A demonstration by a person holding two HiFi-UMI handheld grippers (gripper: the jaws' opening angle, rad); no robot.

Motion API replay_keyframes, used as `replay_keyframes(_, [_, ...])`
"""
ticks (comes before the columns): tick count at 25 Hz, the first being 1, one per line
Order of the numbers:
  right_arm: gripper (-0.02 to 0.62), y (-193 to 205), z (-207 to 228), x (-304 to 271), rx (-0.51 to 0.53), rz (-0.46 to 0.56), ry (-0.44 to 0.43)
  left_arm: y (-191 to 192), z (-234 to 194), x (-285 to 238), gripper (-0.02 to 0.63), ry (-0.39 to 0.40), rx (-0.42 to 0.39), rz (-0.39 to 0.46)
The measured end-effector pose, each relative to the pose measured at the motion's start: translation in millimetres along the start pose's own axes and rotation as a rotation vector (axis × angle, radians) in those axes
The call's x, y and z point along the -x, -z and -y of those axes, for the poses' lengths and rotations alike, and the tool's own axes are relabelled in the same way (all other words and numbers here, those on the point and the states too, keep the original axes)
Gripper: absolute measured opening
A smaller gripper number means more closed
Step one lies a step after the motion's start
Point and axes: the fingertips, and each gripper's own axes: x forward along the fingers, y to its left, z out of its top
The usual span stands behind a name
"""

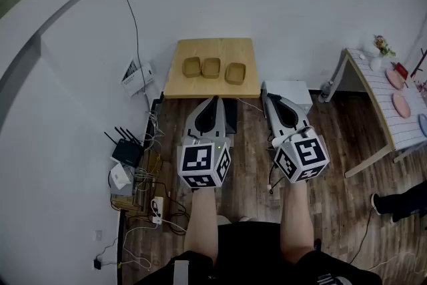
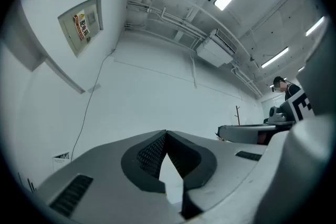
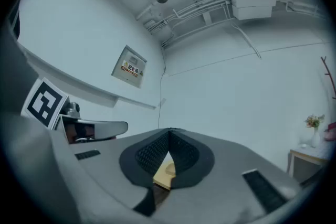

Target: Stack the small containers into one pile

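While both grippers hang short of the worktop [image 1: 200, 87], three containers [image 1: 211, 67] sit on it in a row, unstacked. Left gripper [image 1: 215, 101] and right gripper [image 1: 268, 98]: jaws closed tip to tip, empty. The containers appear light, rigid and shallow. Recommended hold: pinch one side wall at the rim.

the left container [image 1: 192, 67], middle container [image 1: 211, 67] and right container [image 1: 235, 73] are all plain tan. the counter [image 1: 213, 47] is pale honey wood. the left gripper [image 1: 215, 100] and right gripper [image 1: 269, 98] are light grey, and each marker cube bears black squares on white. in the left gripper view the fingers [image 2: 100, 181] are grey, with black cross-hatched pads [image 2: 149, 153]. the floor [image 1: 253, 163] is dark brown plank and the wall [image 1: 300, 10] white. the router [image 1: 127, 151] is black. the side table [image 1: 383, 103] has a white cloth with thin dark stripes; its plates [image 1: 401, 105] are pink.
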Motion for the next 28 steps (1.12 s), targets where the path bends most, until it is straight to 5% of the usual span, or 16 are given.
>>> replay_keyframes(3, [0.000,8,5,6,0.034,-0.018,-0.005,-4,8,2,0.003,0.000,0.016,0.050])
replay_keyframes(13, [0.002,-2,42,19,0.025,0.024,0.045,2,35,-16,0.003,0.022,-0.014,0.012])
replay_keyframes(28, [0.002,-17,84,-21,0.001,0.092,0.039,-10,14,-67,0.003,-0.012,-0.035,0.044])
